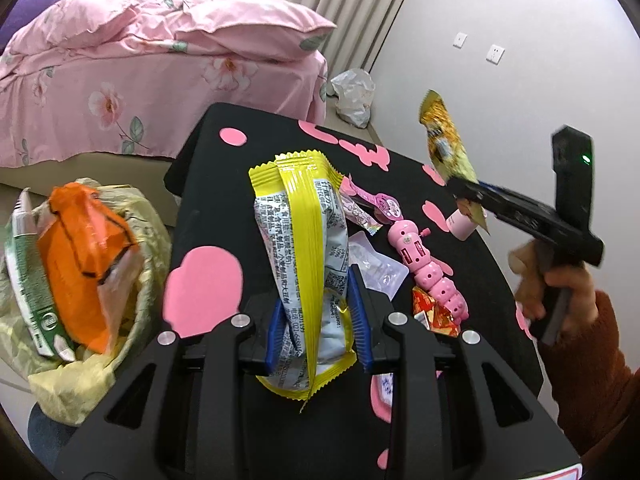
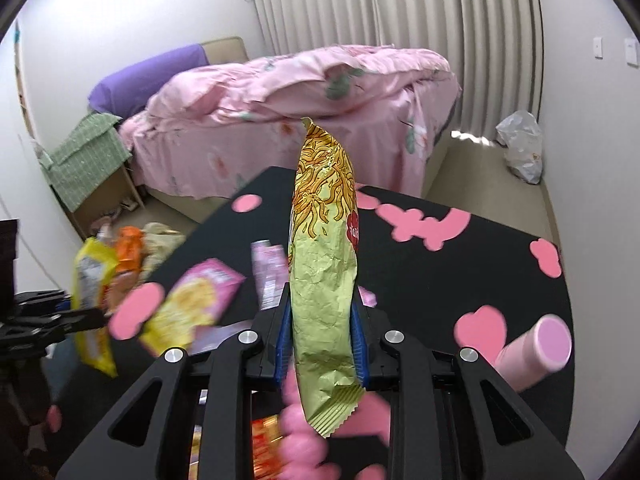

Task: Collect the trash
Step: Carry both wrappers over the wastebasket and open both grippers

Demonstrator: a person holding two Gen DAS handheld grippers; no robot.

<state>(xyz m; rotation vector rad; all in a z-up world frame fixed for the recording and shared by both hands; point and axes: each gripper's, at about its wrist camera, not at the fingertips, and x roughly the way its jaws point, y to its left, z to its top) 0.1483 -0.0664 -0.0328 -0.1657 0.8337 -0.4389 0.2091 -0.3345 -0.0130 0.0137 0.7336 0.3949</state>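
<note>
The left gripper has its fingers clamped on a yellow wrapper, a crinkled snack pack with yellow serrated seams and a silver-grey back covered in small print; it stands upright between the blue pads, lifted above the bench. The right gripper has its fingers pressed onto a noodle wrapper, pale green foil, creased, with orange noodle art and a red badge near the top; it too is held upright, off the bench.

So two wrappers are gripped, one in each gripper. Left of the bench stands one bin lined with a yellowish bag; inside it lie one orange pack and one green-and-white carton.

On the black, pink-patched bench lie one pink caterpillar toy, one red-gold wrapper, one clear blister piece, one pink tube on its side and one pink-yellow box, blurred. One white plastic bag sits on the floor beside the pink bed.
</note>
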